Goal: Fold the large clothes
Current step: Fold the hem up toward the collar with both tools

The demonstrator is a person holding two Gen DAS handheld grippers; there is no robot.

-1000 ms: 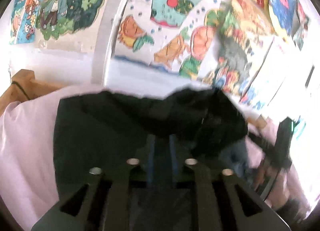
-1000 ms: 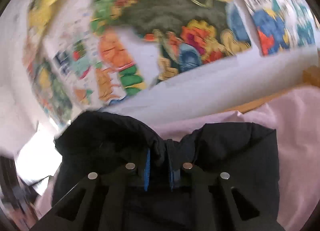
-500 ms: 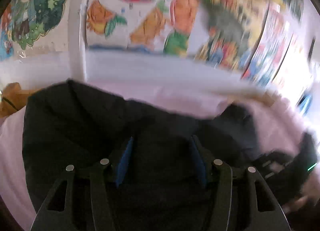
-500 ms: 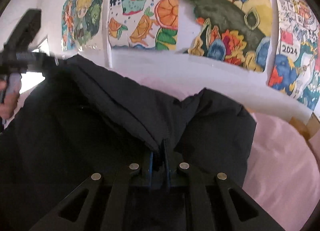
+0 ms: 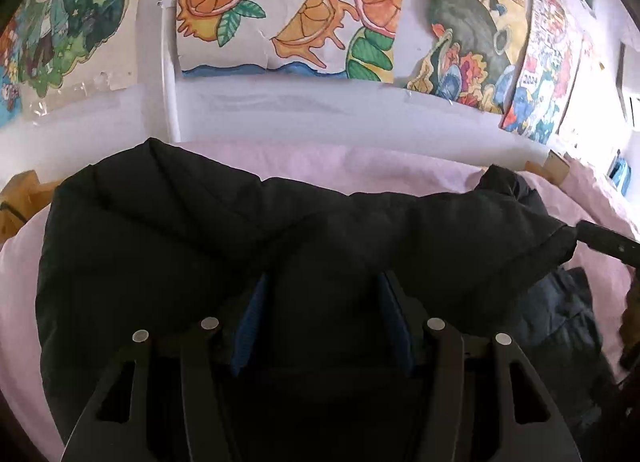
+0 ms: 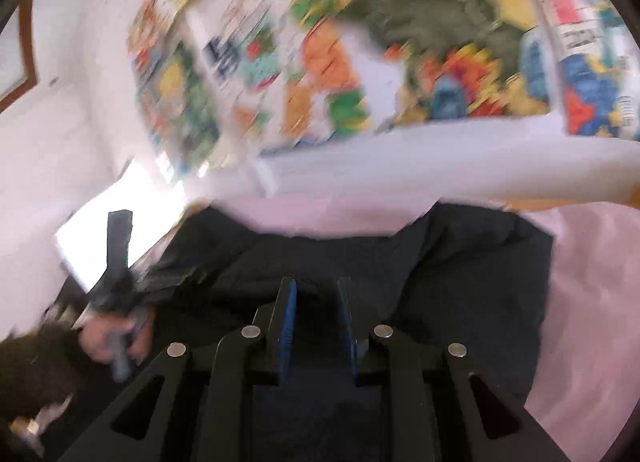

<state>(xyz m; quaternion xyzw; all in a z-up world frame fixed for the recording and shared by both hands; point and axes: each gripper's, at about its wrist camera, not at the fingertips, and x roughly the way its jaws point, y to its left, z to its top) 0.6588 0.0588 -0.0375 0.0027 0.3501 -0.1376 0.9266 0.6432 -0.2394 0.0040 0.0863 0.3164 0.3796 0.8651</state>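
A black puffy jacket (image 5: pixel 200 230) lies spread on a pink sheet (image 5: pixel 360 166). My left gripper (image 5: pixel 324 310) hovers low over its middle, blue pads wide apart and pressing on nothing. The right gripper's black body (image 5: pixel 604 242) pokes in at the jacket's right end. In the blurred right wrist view the jacket (image 6: pixel 460 274) fills the lower middle. My right gripper (image 6: pixel 316 322) is over it, its jaws opening. A narrow gap shows dark cloth, and neither pad visibly presses on it. The left gripper (image 6: pixel 118 246) stands at the left, held by a hand (image 6: pixel 108 336).
Colourful drawings (image 5: pixel 288 22) cover the white wall just behind the bed. Wooden frame corners (image 5: pixel 20 190) stick out at the sheet's left and right (image 5: pixel 552 166) ends. Bare pink sheet (image 6: pixel 580 302) lies right of the jacket.
The left pads, close together on the jacket a second ago, spread wide and the gripper sank. The right gripper held a fold of the jacket; its pads have now parted. The jacket has settled lower.
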